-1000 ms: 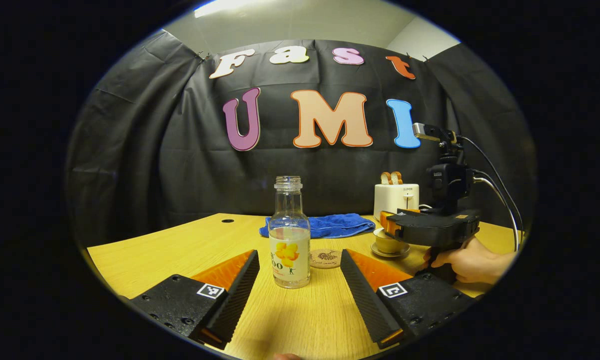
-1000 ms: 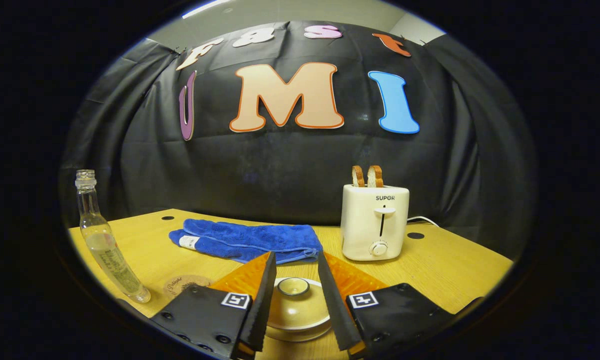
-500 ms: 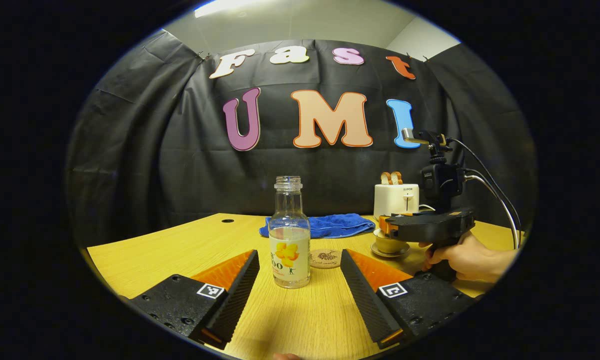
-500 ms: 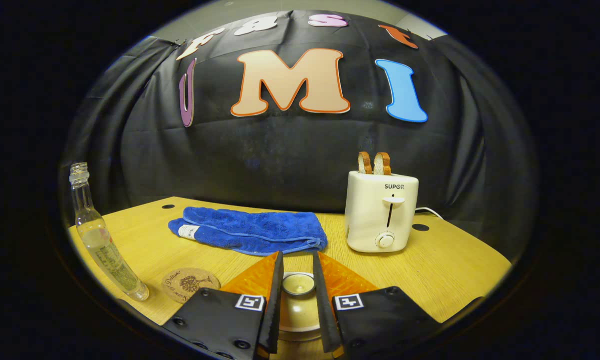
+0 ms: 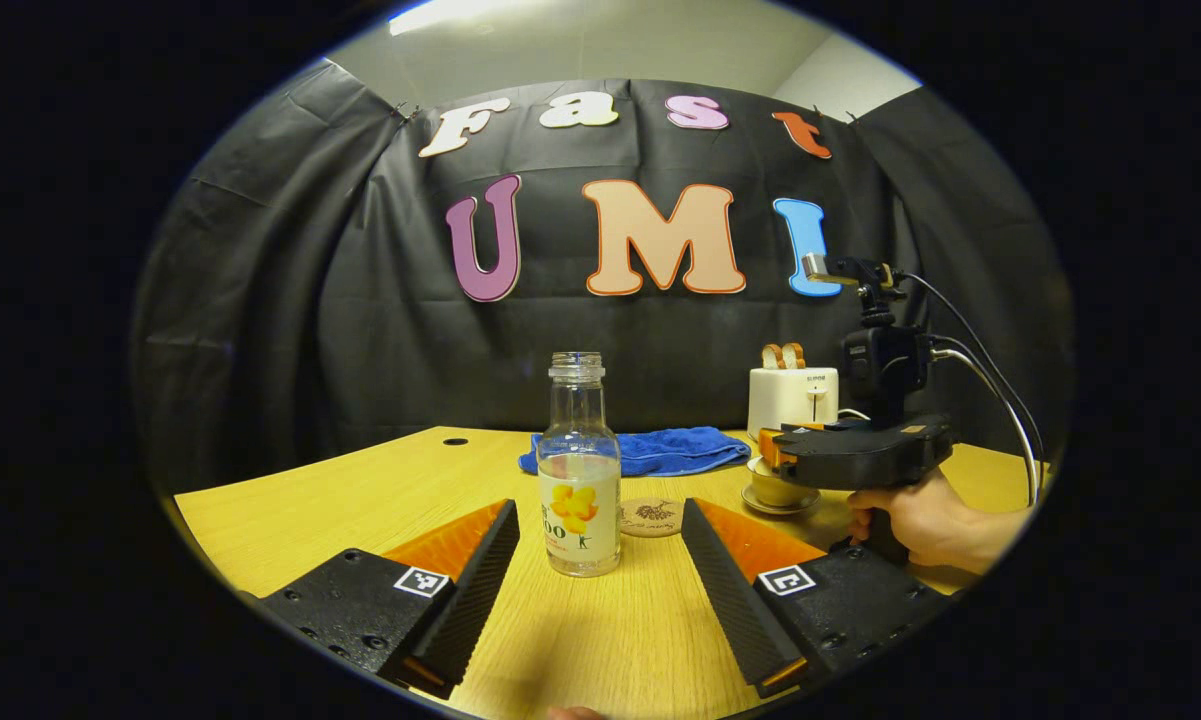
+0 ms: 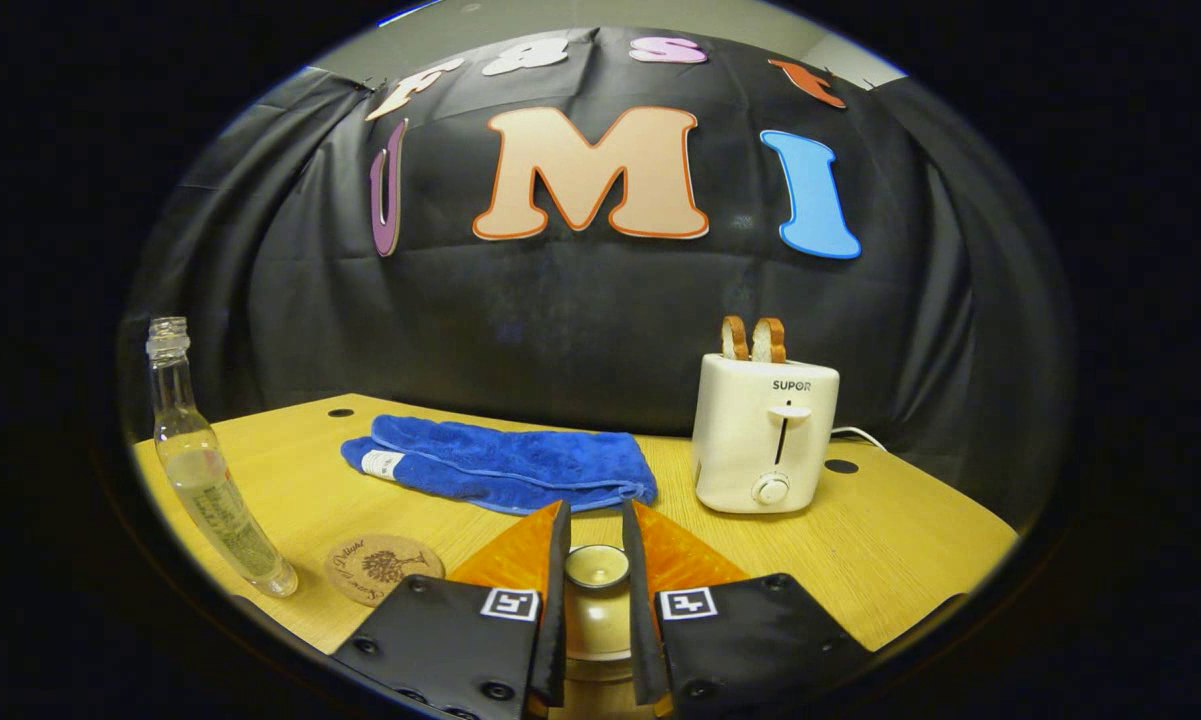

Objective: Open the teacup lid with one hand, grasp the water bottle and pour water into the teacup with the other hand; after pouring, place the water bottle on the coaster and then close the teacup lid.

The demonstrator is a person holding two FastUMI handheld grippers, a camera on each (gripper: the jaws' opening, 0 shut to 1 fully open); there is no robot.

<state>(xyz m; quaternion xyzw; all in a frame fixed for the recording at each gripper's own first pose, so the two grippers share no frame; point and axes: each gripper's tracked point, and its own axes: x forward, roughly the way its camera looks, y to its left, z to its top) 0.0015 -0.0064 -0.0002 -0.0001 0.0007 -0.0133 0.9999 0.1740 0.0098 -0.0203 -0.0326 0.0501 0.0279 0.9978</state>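
In the left gripper view a clear uncapped water bottle (image 5: 580, 470), part full, stands upright on the wooden table. My left gripper (image 5: 598, 512) is open, one finger on each side of the bottle, not touching it. A round cork coaster (image 5: 652, 517) lies just behind the bottle. Farther right, the right gripper (image 5: 772, 450), held by a hand (image 5: 920, 520), sits over the beige teacup (image 5: 778, 490) on its saucer. In the right gripper view my right gripper (image 6: 594, 530) is shut on the knob of the teacup lid (image 6: 597, 600). I cannot tell whether the lid still rests on the cup.
A folded blue towel (image 6: 505, 465) lies toward the back of the table (image 6: 890, 560). A white toaster (image 6: 765, 435) with two bread slices stands to its right. In the right gripper view the bottle (image 6: 205, 480) and the coaster (image 6: 380, 568) are at the far left.
The right gripper's fingers closed from wide apart onto the lid knob, and that gripper shifted slightly. The left gripper and the bottle have not moved.
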